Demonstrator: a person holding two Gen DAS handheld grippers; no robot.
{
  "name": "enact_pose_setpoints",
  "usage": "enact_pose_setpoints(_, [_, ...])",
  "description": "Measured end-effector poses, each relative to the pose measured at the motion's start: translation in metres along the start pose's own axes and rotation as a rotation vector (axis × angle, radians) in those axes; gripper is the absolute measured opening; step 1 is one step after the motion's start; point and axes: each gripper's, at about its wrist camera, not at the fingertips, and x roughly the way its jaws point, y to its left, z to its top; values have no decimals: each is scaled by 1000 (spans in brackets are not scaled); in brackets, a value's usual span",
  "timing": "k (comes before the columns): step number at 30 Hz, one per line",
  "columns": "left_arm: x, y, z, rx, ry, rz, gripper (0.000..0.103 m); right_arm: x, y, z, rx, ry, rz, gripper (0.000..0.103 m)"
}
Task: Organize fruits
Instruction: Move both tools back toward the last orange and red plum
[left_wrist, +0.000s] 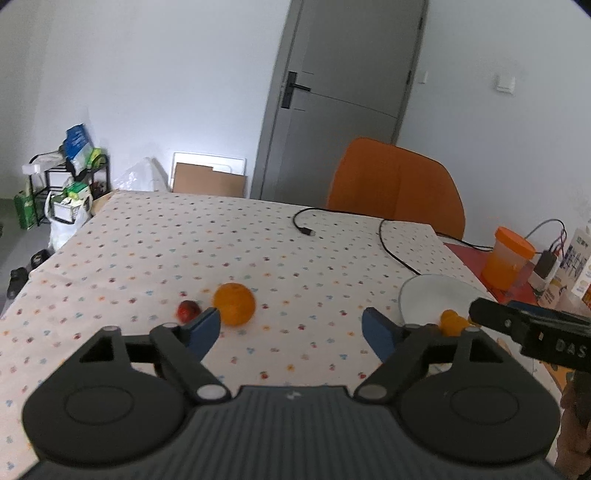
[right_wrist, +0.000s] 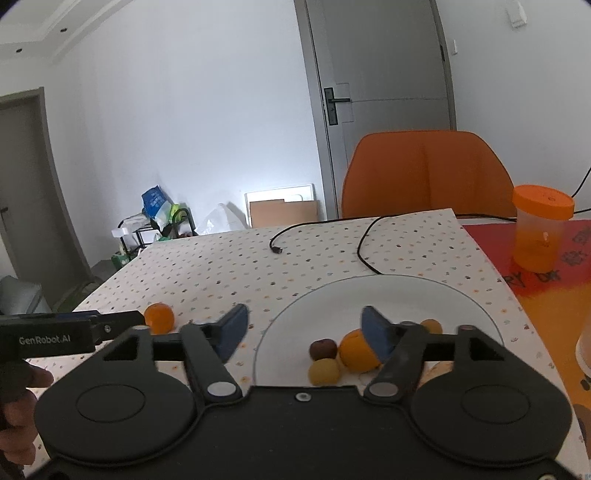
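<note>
We found the left gripper (left_wrist: 291, 328) with jaws spread wide and nothing between them, held above the dotted tablecloth (left_wrist: 221, 251). An orange (left_wrist: 234, 303) lay on the cloth just beyond its left fingertip, with a small red fruit (left_wrist: 188, 311) close to the orange's left. The right gripper (right_wrist: 304, 326) was likewise wide open and empty over the white plate (right_wrist: 406, 291). On the plate lay an orange fruit (right_wrist: 356, 352) against its right finger, a dark brown fruit (right_wrist: 323, 349) and a yellow fruit (right_wrist: 324, 371).
</note>
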Motion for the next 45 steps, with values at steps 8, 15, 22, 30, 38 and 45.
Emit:
enact_pose_setpoints(8, [-8, 21, -4, -1, 28, 41, 88, -7, 21, -4, -22, 4, 18, 91])
enact_pose_setpoints(15, [-18, 38, -6, -11, 27, 115, 97, -4, 32, -7, 4, 27, 49, 92])
enact_pose_setpoints(22, [-25, 57, -7, -40, 21, 116, 101, 0, 45, -8, -8, 34, 69, 99])
enact_pose_setpoints(30, [-29, 72, -8, -57, 15, 111, 103, 6, 64, -11, -57, 25, 48, 103])
enact_pose_setpoints(38, [-26, 80, -11, -81, 2, 103, 103, 11, 69, -9, -24, 34, 84, 103])
enact_pose_setpoints(45, [-17, 88, -15, -95, 22, 91, 103, 22, 74, -13, -18, 70, 132, 103])
